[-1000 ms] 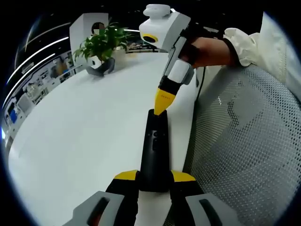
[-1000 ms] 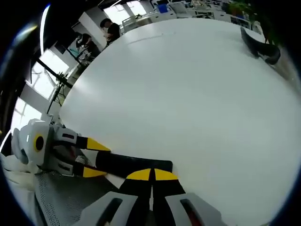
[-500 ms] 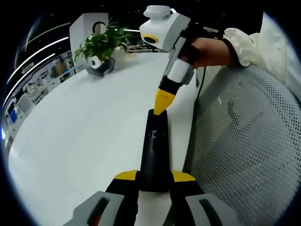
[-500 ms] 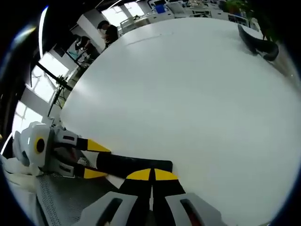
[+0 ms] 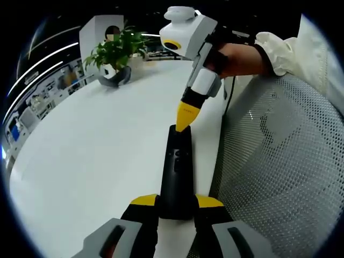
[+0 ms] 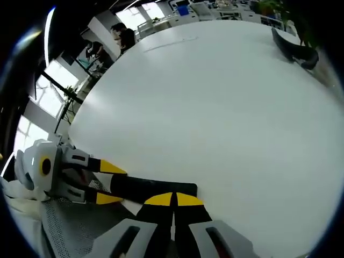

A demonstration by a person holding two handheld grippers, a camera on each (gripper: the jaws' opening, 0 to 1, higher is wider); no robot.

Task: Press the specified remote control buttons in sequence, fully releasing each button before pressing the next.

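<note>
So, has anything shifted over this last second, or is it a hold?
A hold: nothing has visibly changed. The left gripper stays clamped on the near end of the black remote, and the right gripper, jaws closed, keeps its yellow tip on the remote's far end. The remote lies as before at the white table's edge; the potted plant is unmoved.

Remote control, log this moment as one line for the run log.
left tongs: shut on remote control | right tongs: shut, tip on remote's far end | surface: white table | background: potted plant
</note>
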